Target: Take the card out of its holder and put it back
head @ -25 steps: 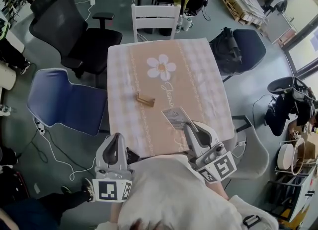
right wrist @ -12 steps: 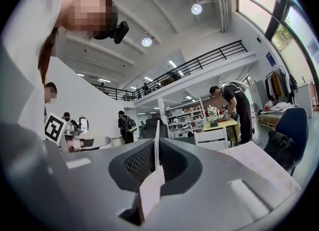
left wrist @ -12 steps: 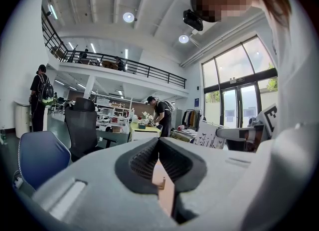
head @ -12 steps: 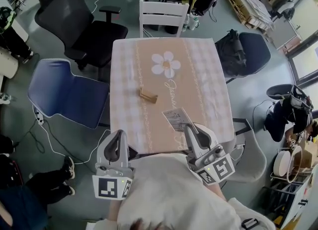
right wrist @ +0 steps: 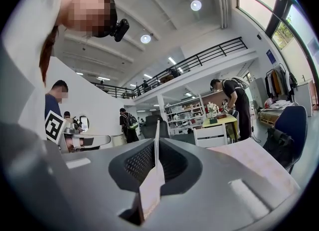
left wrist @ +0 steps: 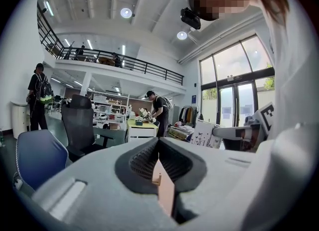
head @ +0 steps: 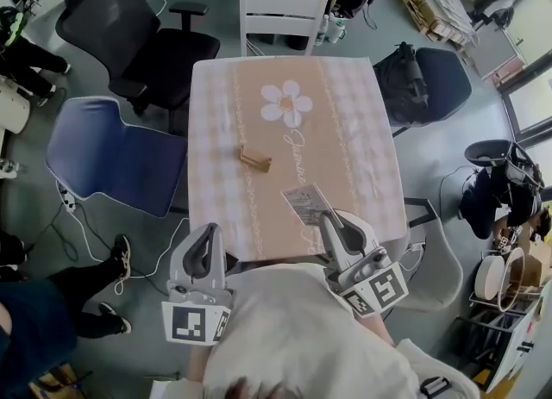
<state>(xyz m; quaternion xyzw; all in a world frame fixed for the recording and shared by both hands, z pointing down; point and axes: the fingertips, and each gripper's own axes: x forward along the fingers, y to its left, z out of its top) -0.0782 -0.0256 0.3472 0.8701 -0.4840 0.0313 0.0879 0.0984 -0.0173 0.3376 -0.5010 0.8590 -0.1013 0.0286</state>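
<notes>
My right gripper (head: 329, 219) pinches the card (head: 306, 202) by its near corner; it looks thin, light and bendy, best held by an edge. My left gripper (head: 208, 231) is pressed together, empty.

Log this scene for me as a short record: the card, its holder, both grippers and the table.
card: out of its holder, clamped in the right gripper, over the table's near part
card holder: wooden, empty, lying mid-table
right gripper: shut on the card
left gripper: jaws together, nothing held, by the near edge
table: checked cloth with a flower print
</notes>
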